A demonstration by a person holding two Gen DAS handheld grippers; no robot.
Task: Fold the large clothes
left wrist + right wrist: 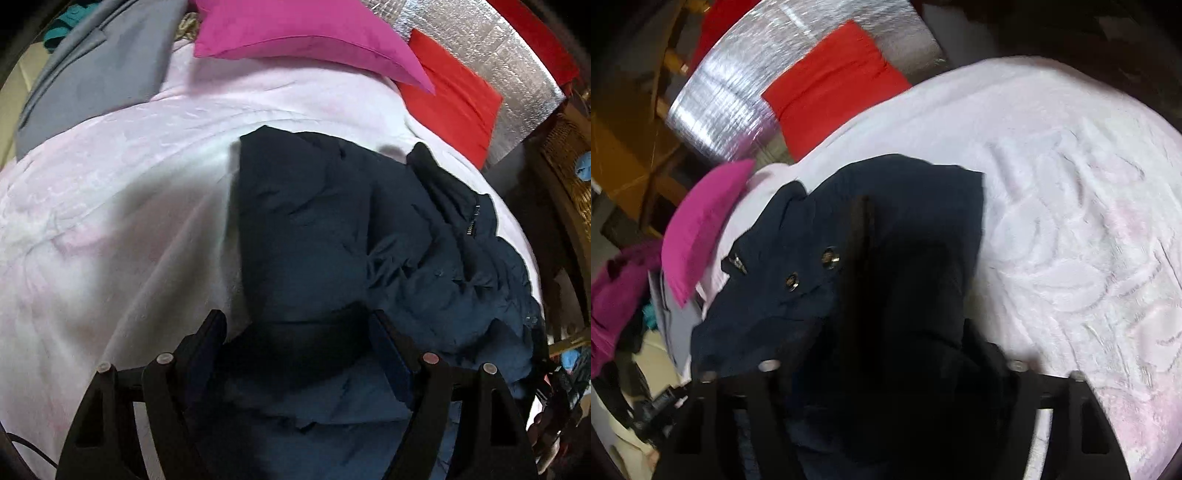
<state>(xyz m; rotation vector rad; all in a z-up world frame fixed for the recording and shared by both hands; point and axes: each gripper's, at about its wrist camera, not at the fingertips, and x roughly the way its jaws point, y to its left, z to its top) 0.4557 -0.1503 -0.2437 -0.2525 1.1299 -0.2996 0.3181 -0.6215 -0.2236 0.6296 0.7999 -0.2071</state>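
The left gripper [295,332] has its jaws apart over a dark navy jacket [332,229], ready to pinch a fold. The right gripper [886,354] is dark and blurred; I cannot tell its jaws' state. The jacket lies bunched on a pale pink blanket [110,221], beyond it a magenta pillow [295,33].

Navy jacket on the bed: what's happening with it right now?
A person holding two handheld grippers is working on a dark navy jacket lying rumpled on a pale pink blanket. The left gripper sits over the jacket with fabric between its open jaws. The right gripper is also down over the jacket, but blur hides its grip. Pink and red pillows lie behind.
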